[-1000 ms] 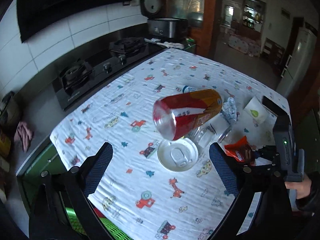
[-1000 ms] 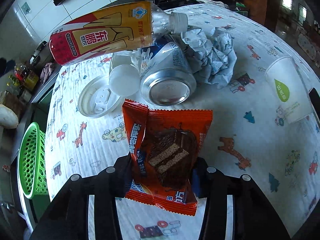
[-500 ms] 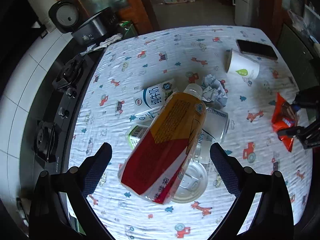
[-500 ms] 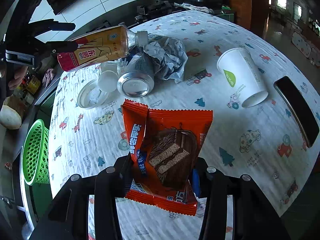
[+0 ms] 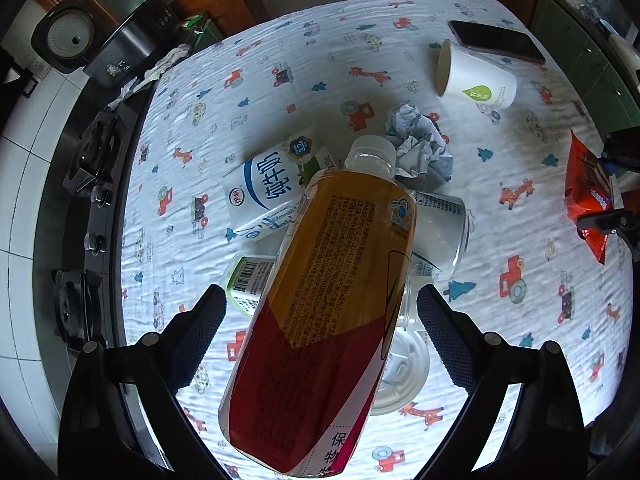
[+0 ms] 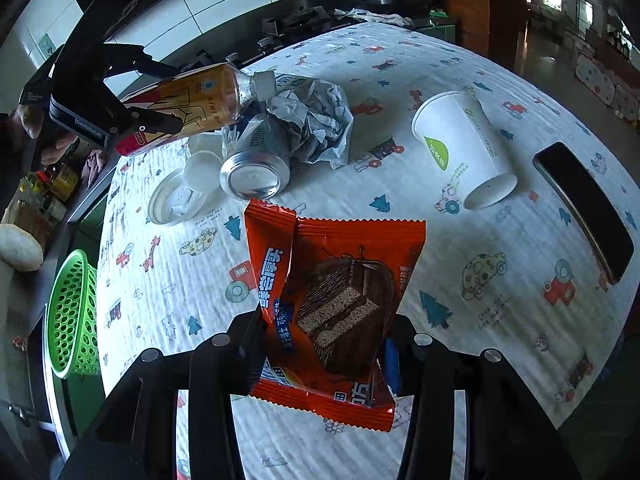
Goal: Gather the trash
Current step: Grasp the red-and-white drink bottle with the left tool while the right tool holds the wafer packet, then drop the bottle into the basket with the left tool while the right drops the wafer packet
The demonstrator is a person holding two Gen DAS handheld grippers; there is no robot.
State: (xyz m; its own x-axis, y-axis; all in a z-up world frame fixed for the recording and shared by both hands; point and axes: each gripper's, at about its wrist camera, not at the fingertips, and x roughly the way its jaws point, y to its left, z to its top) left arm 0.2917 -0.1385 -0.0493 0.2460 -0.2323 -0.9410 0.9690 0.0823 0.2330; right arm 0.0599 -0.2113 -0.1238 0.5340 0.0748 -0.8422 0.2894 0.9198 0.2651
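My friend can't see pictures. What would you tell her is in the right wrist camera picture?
The right gripper holds an orange snack wrapper above a table with a cartoon-print cloth. Beyond it lie a can, crumpled paper, a tipped paper cup and a phone; the left gripper straddles a bottle.

The middle of the tablecloth (image 6: 400,92) is crowded: a plastic bottle (image 5: 332,312) lies slantwise over a heap of a milk carton (image 5: 268,184), a can (image 6: 256,172), a crumpled paper (image 6: 316,124), a small labelled container (image 5: 250,280) and a round clear lid (image 6: 174,200), all touching or overlapping, so little room lies between them. A tipped paper cup (image 6: 460,148) and a phone (image 6: 584,208) lie apart toward the far side, with bare cloth between them and the heap. The near cloth is open. A green basket (image 6: 72,316) stands just beside the table edge; the stove (image 5: 84,160) borders that same edge.
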